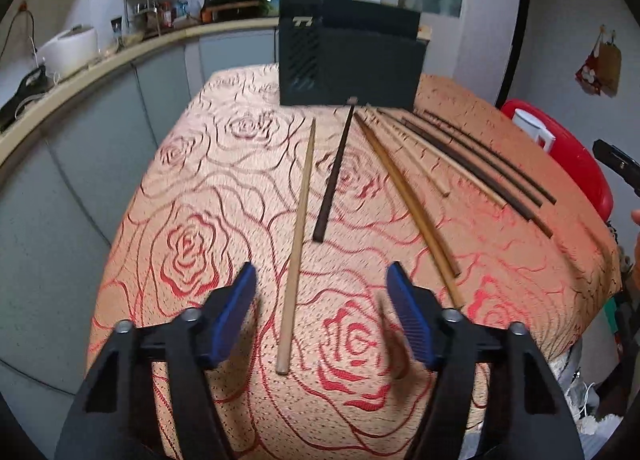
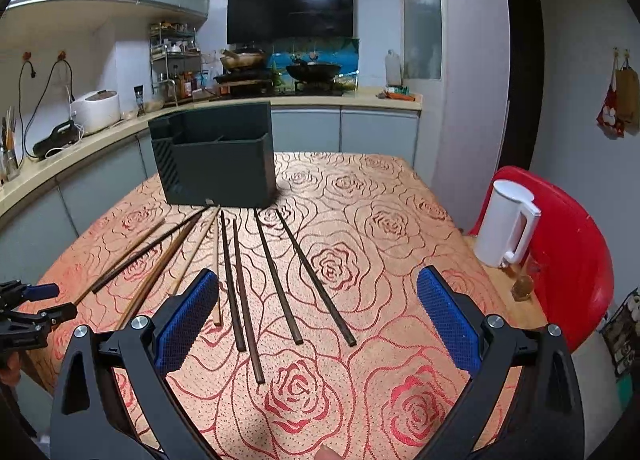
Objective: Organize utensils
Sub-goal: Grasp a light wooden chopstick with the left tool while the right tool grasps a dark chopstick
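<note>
Several chopsticks lie fanned on the rose-patterned tablecloth in front of a dark utensil holder, which also shows in the right wrist view. My left gripper is open above the near end of a light wooden chopstick; a dark chopstick lies just right of it. My right gripper is open and empty above the near ends of several dark chopsticks. Light chopsticks lie to its left. The left gripper shows at the left edge of the right wrist view.
A white kettle stands at the table's right edge beside a red chair. A kitchen counter with a rice cooker and stove runs behind the table.
</note>
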Demonstrator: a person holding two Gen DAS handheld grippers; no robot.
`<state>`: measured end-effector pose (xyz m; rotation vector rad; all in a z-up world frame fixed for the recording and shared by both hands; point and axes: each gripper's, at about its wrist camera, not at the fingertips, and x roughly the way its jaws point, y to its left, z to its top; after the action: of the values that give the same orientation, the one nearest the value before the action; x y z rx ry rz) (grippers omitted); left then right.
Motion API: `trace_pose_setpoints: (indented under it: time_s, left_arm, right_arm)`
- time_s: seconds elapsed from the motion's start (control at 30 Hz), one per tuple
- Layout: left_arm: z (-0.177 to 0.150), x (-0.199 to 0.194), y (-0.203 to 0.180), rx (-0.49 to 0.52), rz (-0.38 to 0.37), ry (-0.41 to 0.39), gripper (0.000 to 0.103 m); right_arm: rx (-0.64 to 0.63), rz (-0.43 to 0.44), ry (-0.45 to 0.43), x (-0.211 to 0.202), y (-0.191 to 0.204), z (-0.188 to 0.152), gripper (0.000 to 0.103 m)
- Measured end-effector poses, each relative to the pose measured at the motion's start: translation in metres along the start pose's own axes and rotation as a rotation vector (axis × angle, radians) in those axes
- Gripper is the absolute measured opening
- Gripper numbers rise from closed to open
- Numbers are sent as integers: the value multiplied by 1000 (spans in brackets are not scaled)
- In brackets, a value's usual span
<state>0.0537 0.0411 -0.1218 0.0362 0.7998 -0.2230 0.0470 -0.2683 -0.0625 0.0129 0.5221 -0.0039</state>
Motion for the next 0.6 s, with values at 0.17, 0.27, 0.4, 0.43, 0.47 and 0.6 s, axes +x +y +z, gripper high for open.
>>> trace_pose_setpoints:
  time_s: [0.17, 0.27, 0.4, 0.43, 0.47, 0.6]
  left_arm:
    - [-5, 12, -1, 10, -9, 34, 39]
    - [-6, 12, -2, 33, 2, 29, 35]
    - [-9, 9, 3, 23, 10, 24, 23]
    - [-9, 8, 4, 21, 11, 24, 22]
    - [-10, 7, 5, 20, 14, 24, 19]
    - [-13, 4, 5, 30, 28, 17, 13]
  right_arm:
    - [-5, -2, 15, 7, -5, -5, 96]
    - [-3, -1, 15, 10, -10, -7, 96]
    - [-5, 4, 23, 14, -15, -11, 94]
    - [-11, 4, 28, 15, -16, -12, 92]
    - [-15, 7, 35, 17, -17, -13, 90]
    - [-14, 19, 59, 21, -24, -17, 85]
